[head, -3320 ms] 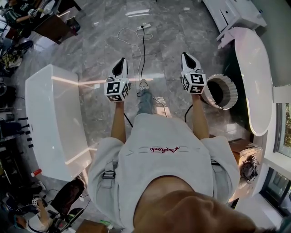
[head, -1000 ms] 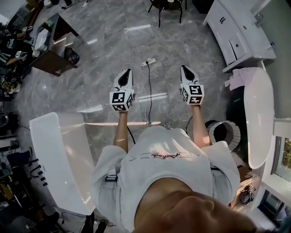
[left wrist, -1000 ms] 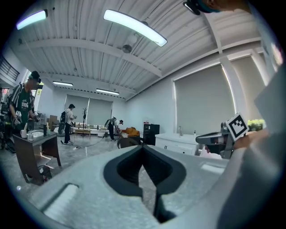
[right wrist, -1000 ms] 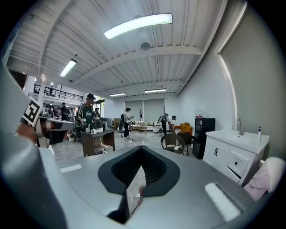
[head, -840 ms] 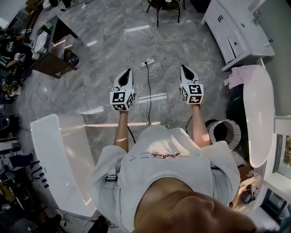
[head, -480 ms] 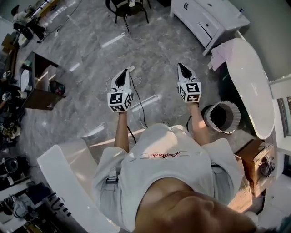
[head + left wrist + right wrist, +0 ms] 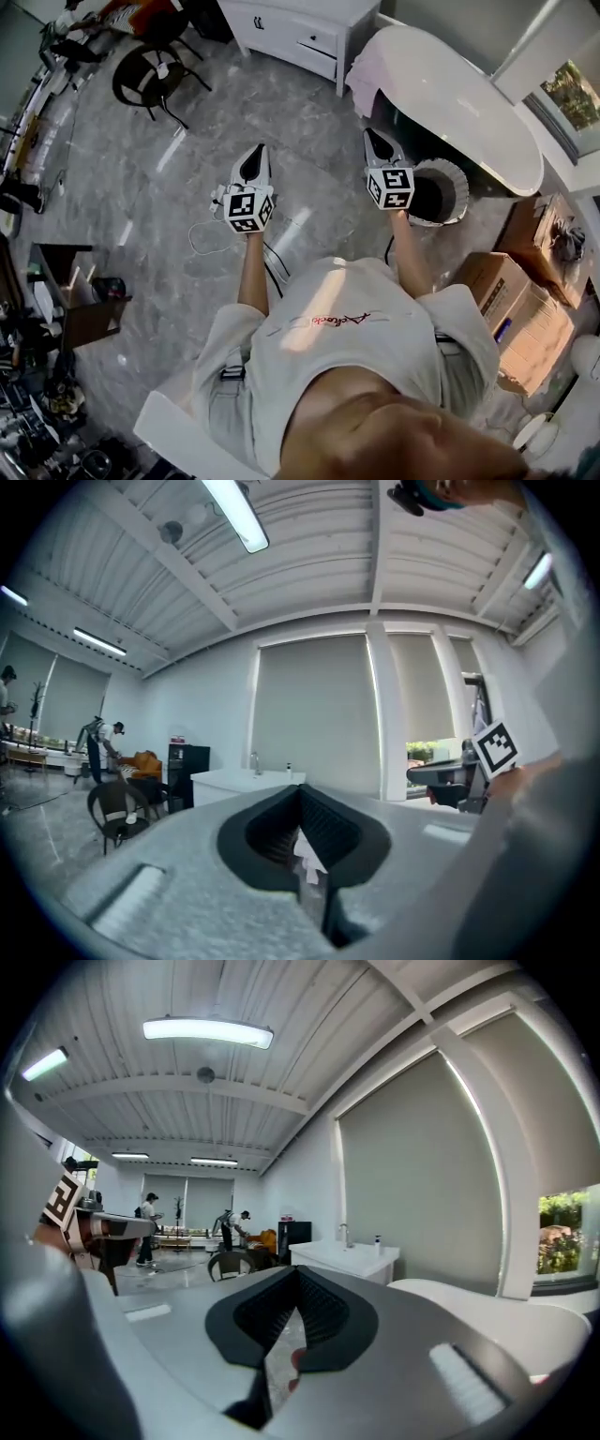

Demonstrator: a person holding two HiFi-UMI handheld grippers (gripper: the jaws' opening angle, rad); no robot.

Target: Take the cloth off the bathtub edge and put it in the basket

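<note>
1. Grey stone floor (image 7: 141, 187) spreads beneath the left gripper (image 7: 256, 150), with a black chair (image 7: 150, 75) well off to its left. Its jaws are pressed together and hold nothing.
2. A white cabinet (image 7: 300, 28) stands ahead of both tools, roughly between the lines they point along.
3. The pink cloth (image 7: 370, 70) hangs over the near end of the bathtub (image 7: 459, 112), straight ahead of the right gripper (image 7: 367, 133) and clearly apart from its tips.
4. The right gripper's jaws are likewise closed on each other, with nothing between them.
5. The ribbed basket (image 7: 459, 173) sits on the floor just to the right of the right gripper, against the tub's side. Its mouth faces up and its dark inside shows no cloth.
6. Cardboard boxes (image 7: 516, 300) lie further right, behind that tool.
7. Judged from this, the task has barely begun. The cloth has not been touched, so reaching it, opening the jaws, gripping it, lifting it and dropping it into the basket all remain.
</note>
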